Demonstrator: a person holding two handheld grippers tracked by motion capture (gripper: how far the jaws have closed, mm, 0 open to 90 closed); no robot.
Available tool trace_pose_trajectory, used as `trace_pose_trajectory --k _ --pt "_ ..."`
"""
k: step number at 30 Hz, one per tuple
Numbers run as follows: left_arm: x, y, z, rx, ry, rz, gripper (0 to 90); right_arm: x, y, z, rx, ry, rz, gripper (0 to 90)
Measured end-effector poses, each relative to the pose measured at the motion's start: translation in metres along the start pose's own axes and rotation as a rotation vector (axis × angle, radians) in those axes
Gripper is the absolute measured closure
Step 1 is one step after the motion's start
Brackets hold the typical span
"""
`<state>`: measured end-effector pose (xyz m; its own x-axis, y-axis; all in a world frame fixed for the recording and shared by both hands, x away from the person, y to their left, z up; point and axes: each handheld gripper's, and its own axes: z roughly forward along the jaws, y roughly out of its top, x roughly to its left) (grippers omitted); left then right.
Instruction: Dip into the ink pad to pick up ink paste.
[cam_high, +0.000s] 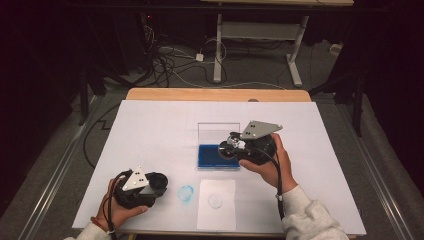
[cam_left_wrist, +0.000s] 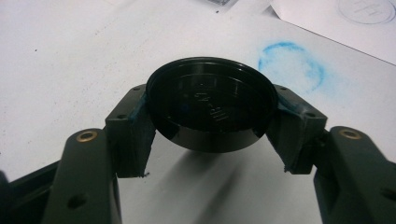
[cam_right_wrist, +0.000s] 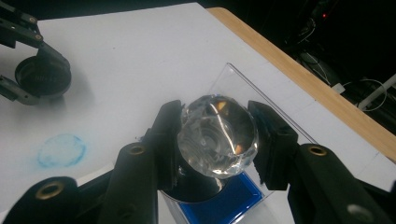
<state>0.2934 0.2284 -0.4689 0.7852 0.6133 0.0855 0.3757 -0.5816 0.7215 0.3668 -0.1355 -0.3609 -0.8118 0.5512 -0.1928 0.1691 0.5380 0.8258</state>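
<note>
A: Item one?
B: A clear faceted glass knob (cam_right_wrist: 218, 136), clamped between the jaws of the right gripper (cam_right_wrist: 215, 140), held over a blue ink pad in a clear plastic box (cam_high: 218, 155). In the high view the knob (cam_high: 231, 145) was small and hard to make out; what lay under it was a dark round part, hidden by the jaws.

A: Item two?
B: A round black plastic lid (cam_left_wrist: 210, 105), gripped at its rim by the left gripper (cam_left_wrist: 212, 123), jaws set narrow on either side of it. Raised lettering on its face was too faint to read. In the high view it sat at the table's near left (cam_high: 156, 181), just above the surface.

A: Marks on the surface?
B: A smudged blue ink ring (cam_high: 186, 192) on the white sheet covering the table (cam_high: 150, 125). Just beside it lay a smaller white paper (cam_high: 216, 204) bearing a faint round stamp; its wording was illegible. The left gripper view cut that paper off at the top edge.

A: Table and room?
B: A wooden table edge (cam_high: 218, 94) showed at the far side. Beyond it, a dark room, grey floor, tangled cables (cam_high: 165, 57) and white desk legs (cam_high: 218, 50).

A: Hands?
B: The left hand (cam_high: 117, 207) and the right hand (cam_high: 270, 167), pale sleeve cuffs at the bottom edge.
</note>
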Motion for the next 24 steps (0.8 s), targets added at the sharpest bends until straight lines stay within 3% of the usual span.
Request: trace_pose_trajectory --k 13,24 --pt "0.003 -0.003 -0.001 0.002 -0.002 -0.005 36.7 -0.002 -0.002 -0.024 -0.036 0.002 0.022 57.8" --pt "0.002 -0.003 0.000 0.009 -0.007 0.003 36.7 0.000 -0.002 -0.041 -0.058 -0.005 0.014 57.9"
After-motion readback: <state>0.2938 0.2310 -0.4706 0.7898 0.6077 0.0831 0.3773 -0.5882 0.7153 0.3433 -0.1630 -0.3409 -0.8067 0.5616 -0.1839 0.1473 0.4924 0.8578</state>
